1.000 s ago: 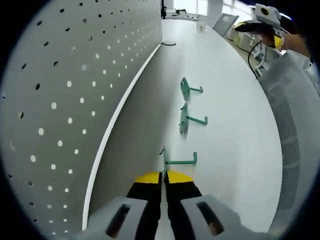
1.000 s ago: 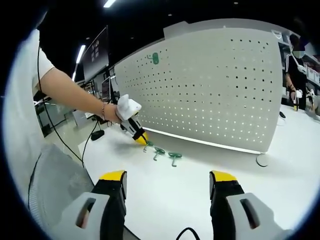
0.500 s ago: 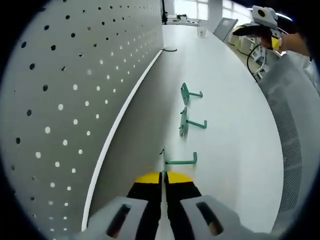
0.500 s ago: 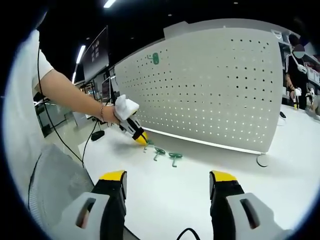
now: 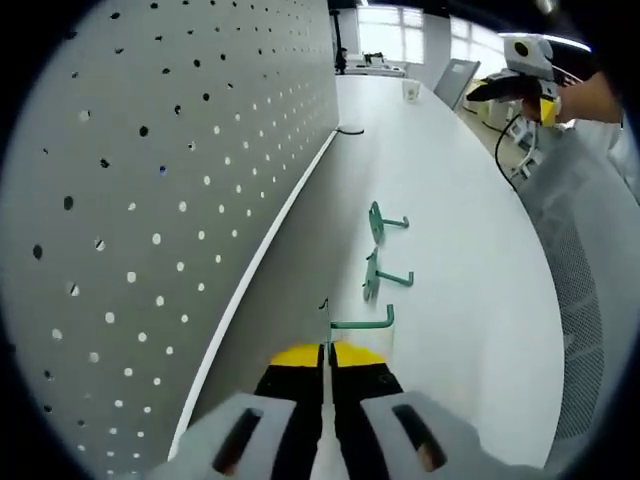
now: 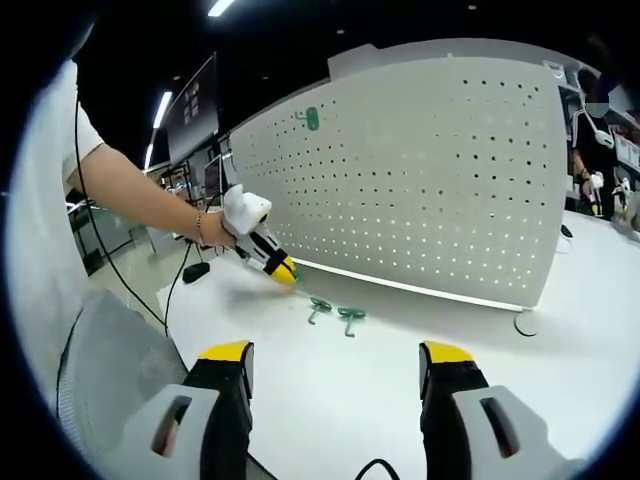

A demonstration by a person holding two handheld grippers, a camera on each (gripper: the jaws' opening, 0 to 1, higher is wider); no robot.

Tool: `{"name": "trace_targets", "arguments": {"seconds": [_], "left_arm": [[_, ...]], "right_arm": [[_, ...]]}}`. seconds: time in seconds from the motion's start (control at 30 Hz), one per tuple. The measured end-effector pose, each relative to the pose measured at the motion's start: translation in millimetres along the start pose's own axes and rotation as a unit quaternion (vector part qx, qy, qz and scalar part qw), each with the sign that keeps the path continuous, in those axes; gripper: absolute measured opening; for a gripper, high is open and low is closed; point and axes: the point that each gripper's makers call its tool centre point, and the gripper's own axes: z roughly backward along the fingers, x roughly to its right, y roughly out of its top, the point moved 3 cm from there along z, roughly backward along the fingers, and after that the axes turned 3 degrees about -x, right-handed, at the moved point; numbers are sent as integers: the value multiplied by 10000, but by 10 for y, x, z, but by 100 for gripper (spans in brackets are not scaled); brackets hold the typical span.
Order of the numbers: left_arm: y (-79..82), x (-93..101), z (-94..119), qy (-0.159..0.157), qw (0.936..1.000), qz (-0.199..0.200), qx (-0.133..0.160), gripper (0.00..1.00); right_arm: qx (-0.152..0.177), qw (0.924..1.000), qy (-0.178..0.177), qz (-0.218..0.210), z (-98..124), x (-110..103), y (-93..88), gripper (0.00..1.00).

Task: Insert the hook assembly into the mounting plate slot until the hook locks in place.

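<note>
Left claw [image 5: 327, 352] is pinching a green hook [image 5: 360, 322], jaws pressed together on its flat plate end; the yellow tips are meeting with only the thin plate between them. The hook's rod is running sideways from the tips, away from the pegboard [image 5: 150, 200], ending in a short upturned tip. In the right gripper view the left claw [image 6: 283, 271] is sitting low over the tabletop [image 6: 400, 370], just in front of the pegboard's foot, nearer the board than the two loose hooks.

Two more green hooks [image 5: 383, 222] [image 5: 378, 277] are lying on the tabletop beyond the held one, in a row running along the pegboard's base, each well apart from the board. A fourth green hook [image 6: 310, 117] is hanging high on the pegboard, near its top edge.

Right claw [image 6: 335, 400] is standing spread, holding nothing, well back from the pegboard. The left hand is clearly the nearer one to the board.

Key relation: the pegboard face is lying to the side of the left claw, not ahead of it. Judgement: the claw will need turning so the plate end faces the holes.

Materials: the pegboard is pale matte sheet with regular round holes; the hooks look like thin painted metal or plastic, smooth; the tabletop is white and plain.
</note>
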Motion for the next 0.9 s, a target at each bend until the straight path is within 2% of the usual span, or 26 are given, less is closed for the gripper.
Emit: {"name": "trace_targets", "arguments": {"seconds": [0.5,0.6,0.9], "left_arm": [[185,62,193,314,9966,251,723,1],[201,81,228,356,9959,279,782,1],[320,100,402,586,9905,400,1179,1]], "right_arm": [[50,10000,24,15,-6,-25,14,65],[64,10000,32,19,-8,-27,12,65],[135,9999,45,-5,-4,-53,24,65]]}}
